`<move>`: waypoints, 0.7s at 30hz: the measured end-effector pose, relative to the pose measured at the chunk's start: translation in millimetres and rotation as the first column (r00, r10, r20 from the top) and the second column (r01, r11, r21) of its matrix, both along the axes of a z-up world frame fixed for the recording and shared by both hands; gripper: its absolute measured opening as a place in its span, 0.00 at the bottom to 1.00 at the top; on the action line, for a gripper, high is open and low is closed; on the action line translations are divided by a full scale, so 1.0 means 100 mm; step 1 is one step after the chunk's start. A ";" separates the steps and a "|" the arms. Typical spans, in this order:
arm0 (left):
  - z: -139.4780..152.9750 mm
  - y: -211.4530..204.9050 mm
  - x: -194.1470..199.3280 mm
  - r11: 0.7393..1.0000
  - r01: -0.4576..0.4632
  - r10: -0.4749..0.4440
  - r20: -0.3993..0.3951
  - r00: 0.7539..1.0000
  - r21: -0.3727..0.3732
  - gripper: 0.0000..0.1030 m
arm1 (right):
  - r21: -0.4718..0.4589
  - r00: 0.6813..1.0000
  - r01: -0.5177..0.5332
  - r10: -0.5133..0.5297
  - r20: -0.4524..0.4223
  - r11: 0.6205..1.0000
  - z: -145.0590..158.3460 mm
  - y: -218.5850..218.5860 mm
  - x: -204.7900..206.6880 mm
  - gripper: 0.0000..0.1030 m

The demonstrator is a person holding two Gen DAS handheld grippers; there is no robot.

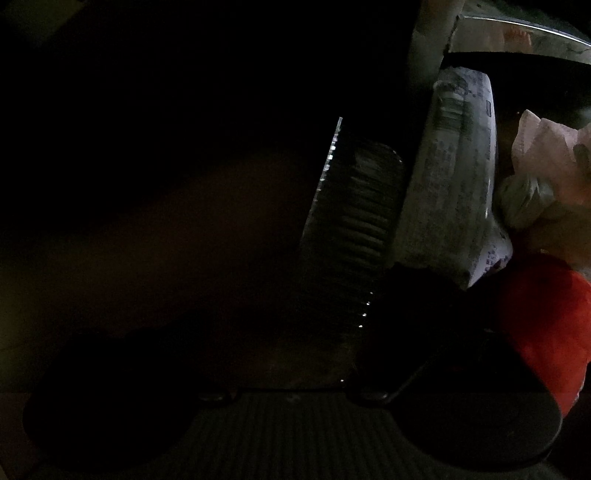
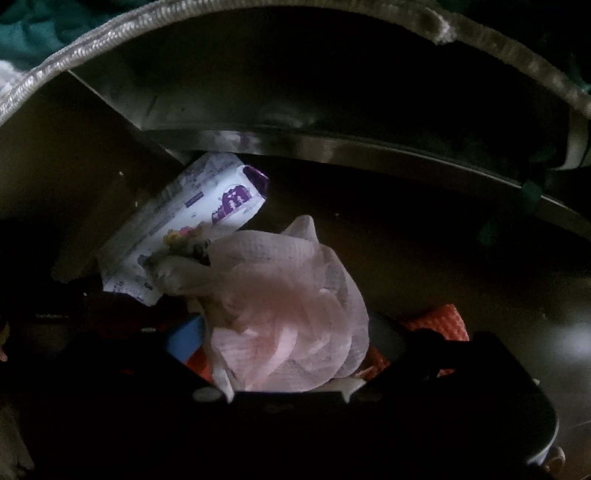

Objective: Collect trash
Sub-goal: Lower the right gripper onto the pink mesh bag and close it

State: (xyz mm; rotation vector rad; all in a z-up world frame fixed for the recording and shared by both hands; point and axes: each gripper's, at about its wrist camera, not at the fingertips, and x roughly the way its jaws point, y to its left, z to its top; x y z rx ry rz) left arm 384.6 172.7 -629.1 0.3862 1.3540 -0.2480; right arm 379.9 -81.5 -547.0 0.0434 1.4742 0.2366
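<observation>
The scene is dark, low under a bed. In the right wrist view my right gripper [image 2: 284, 343] is shut on a crumpled pink tissue [image 2: 288, 295], which bulges up between its fingers. Beyond it a white and purple wrapper [image 2: 192, 225] lies on the floor. In the left wrist view the same wrapper [image 1: 454, 177] stands close ahead, beside a ridged finger pad [image 1: 354, 229]. The pink tissue [image 1: 550, 147] and the orange pad of the right gripper [image 1: 550, 317] show at the right edge. Whether the left jaws are closed is lost in the dark.
A metal bed rail [image 2: 369, 147] curves across above the trash, with a corded mattress edge [image 2: 92, 40] over it. A metal leg or frame piece [image 1: 517, 33] stands at the top right of the left wrist view. The floor [image 2: 480, 258] is dark brown.
</observation>
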 end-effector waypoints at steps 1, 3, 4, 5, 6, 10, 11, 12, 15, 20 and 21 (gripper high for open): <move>0.00 0.00 -0.01 1.000 0.002 -0.002 0.000 1.000 0.000 0.86 | 0.001 1.000 0.007 -0.007 0.003 1.000 0.00 0.00 0.01 0.91; -0.05 -0.03 -0.02 1.000 0.005 -0.005 0.003 1.000 0.002 0.82 | 0.004 1.000 0.020 -0.020 0.006 1.000 -0.02 0.00 0.02 0.91; -0.06 -0.03 -0.02 1.000 0.002 -0.002 0.004 1.000 0.002 0.79 | 0.003 1.000 0.025 -0.026 0.006 1.000 -0.03 0.00 0.02 0.91; -0.07 -0.04 -0.01 1.000 -0.003 0.003 0.004 1.000 -0.001 0.76 | 0.003 0.999 0.033 -0.033 0.008 0.999 -0.03 0.00 0.03 0.91; -0.07 -0.03 -0.02 1.000 -0.013 0.013 0.004 1.000 -0.005 0.75 | 0.002 0.999 0.039 -0.039 0.007 0.999 -0.03 -0.01 0.04 0.91; -0.13 -0.01 -0.06 0.999 -0.037 0.037 0.005 0.999 -0.015 0.66 | 0.005 0.998 0.064 -0.064 0.004 0.998 -0.06 -0.04 0.06 0.90; -0.14 -0.01 -0.07 0.999 -0.040 0.040 0.005 0.999 -0.015 0.62 | 0.006 0.998 0.064 -0.064 0.004 0.998 -0.06 -0.04 0.06 0.90; -0.15 -0.01 -0.08 0.999 -0.043 0.043 0.008 0.999 -0.015 0.61 | 0.008 0.998 0.062 -0.062 0.003 0.998 -0.06 -0.03 0.06 0.90; -0.16 -0.01 -0.11 0.999 -0.050 0.050 0.024 0.998 -0.017 0.57 | 0.003 0.999 0.052 -0.052 0.011 0.999 -0.07 0.00 0.05 0.90; -0.18 -0.06 -0.19 0.999 -0.039 0.040 0.042 0.998 -0.018 0.46 | -0.005 0.999 0.037 -0.037 0.012 0.999 -0.09 0.01 0.05 0.89; -0.18 -0.07 -0.20 0.999 -0.036 0.037 0.044 0.998 -0.018 0.46 | -0.012 0.999 0.034 -0.034 0.016 0.999 -0.09 0.01 0.04 0.88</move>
